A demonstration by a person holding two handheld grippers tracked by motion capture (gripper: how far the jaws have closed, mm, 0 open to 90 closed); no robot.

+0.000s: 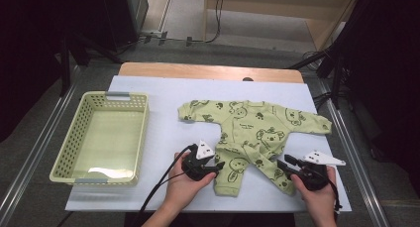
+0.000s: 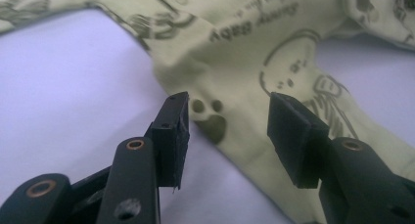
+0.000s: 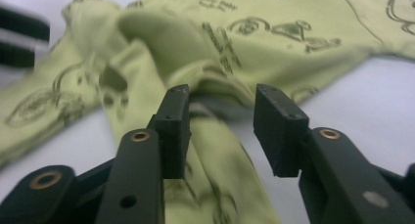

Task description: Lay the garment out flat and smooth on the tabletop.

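On the white table cover (image 1: 148, 133) lies a pale green printed baby romper (image 1: 250, 133), chest print reading "baby". Left gripper (image 1: 216, 166) and right gripper (image 1: 283, 163) stand parted at its legs, grasping nothing.

Small dark printed wording on the chest of the green baby romper (image 2: 235, 53), seen upside down in the left gripper view; second word reads "baby", first word too blurred to make out. Same print illegible elsewhere.
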